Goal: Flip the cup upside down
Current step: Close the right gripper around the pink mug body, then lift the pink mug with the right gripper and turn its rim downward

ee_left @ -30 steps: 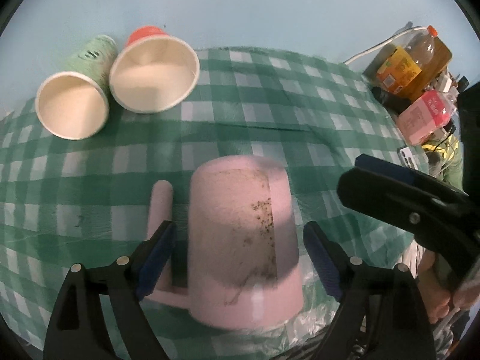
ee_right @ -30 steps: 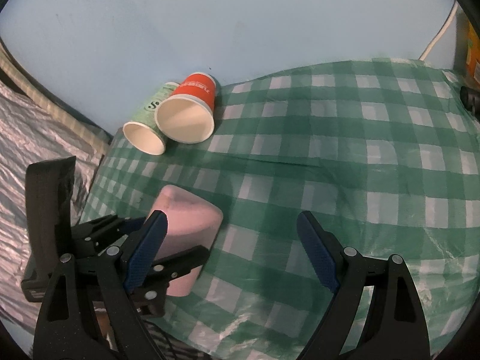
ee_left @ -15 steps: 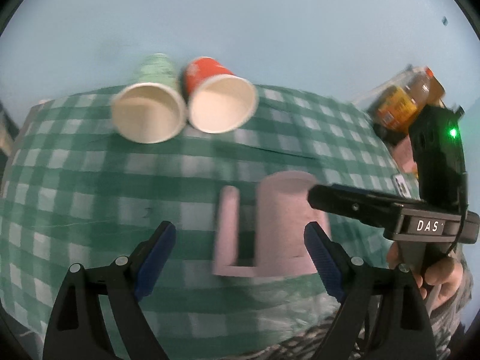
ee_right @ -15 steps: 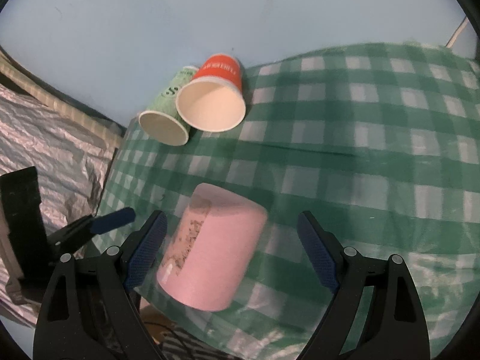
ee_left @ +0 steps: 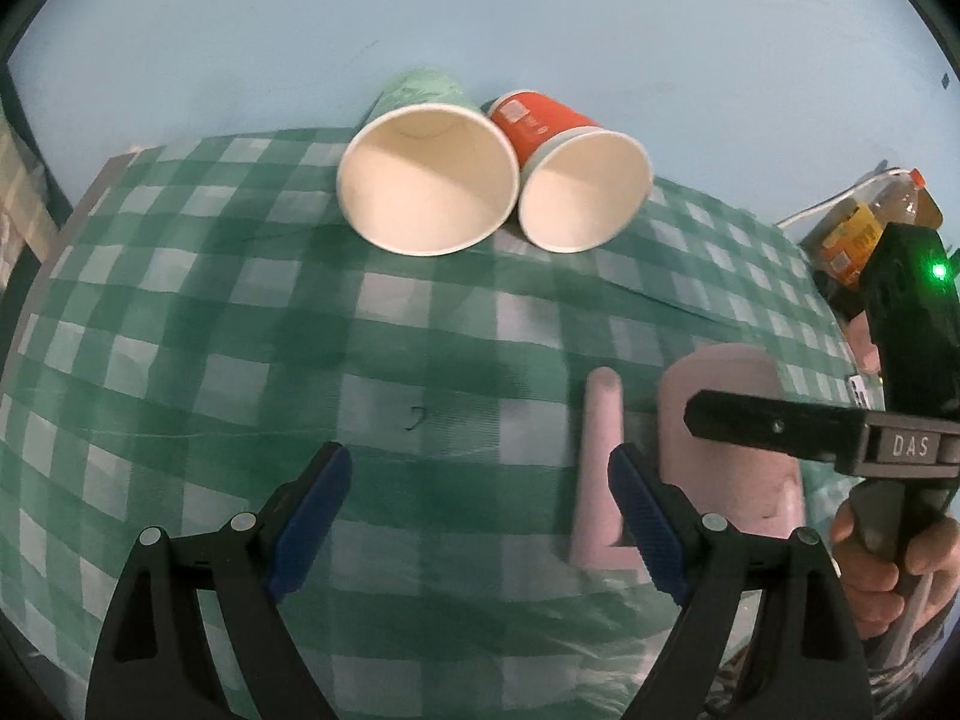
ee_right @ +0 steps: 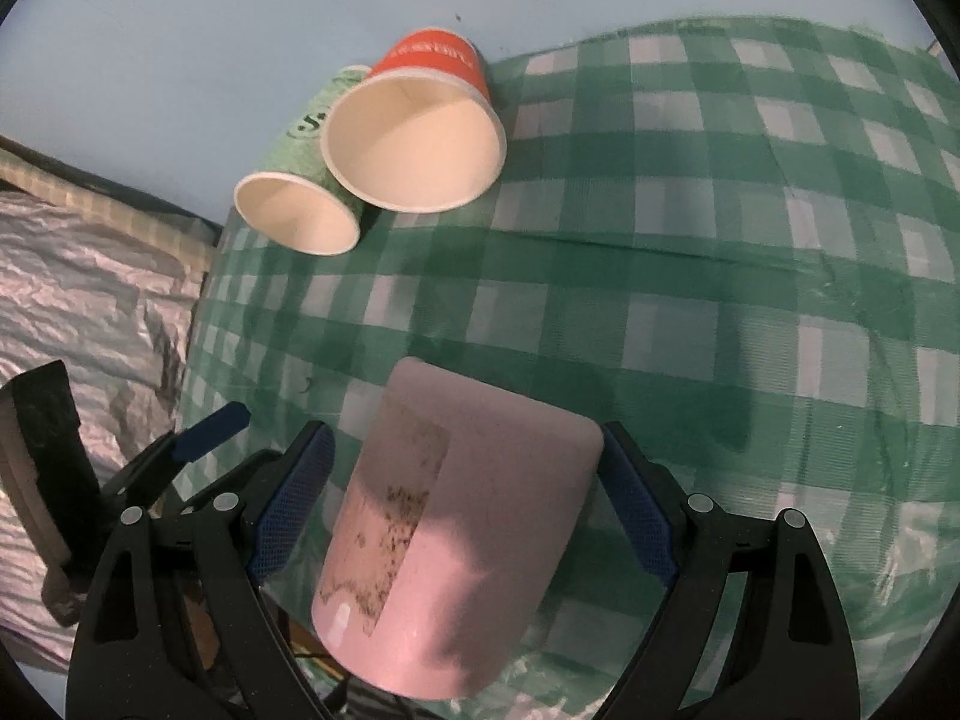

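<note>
"DAS" reads in pale letters on my right gripper (ee_left: 912, 446), seen from the left wrist. Print on the red cup (ee_right: 432, 54) and green cup (ee_right: 309, 123) is too blurred to read.

Lighting is dim, cool and bluish in both views. Strong fisheye curvature bends the checked tablecloth (ee_left: 420, 360); black vignette fills the corners. Left wrist view shows mild blur across the cloth. A shadow covers the lower right of the pink cup (ee_right: 456, 540). A green indicator light (ee_left: 937, 269) glows with slight bloom.
</note>
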The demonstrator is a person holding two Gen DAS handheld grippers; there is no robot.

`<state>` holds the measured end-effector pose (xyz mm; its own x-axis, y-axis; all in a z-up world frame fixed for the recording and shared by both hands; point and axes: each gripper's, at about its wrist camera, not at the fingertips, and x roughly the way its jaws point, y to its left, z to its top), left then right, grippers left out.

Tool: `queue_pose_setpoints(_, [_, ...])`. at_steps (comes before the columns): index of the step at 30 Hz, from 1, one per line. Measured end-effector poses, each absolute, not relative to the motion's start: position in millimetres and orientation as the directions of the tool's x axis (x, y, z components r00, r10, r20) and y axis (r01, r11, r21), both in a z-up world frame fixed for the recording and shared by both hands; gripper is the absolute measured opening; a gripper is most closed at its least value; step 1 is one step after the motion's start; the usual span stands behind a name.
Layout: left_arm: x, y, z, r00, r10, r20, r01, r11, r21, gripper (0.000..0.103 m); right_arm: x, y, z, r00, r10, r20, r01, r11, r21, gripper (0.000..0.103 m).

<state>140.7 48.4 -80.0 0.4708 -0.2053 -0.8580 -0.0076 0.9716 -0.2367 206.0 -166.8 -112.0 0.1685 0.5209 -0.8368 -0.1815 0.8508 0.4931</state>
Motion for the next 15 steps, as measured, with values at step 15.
queue_pose_setpoints(15, [142.2, 49.3, -77.5, 0.510, -0.214, -0.833, -0.009, 0.967, -0.253, 0.089, 208.9, -167.3, -114.2, 0.165, 0.557, -0.814, -0.229, 0.824, 0.518, 0.078])
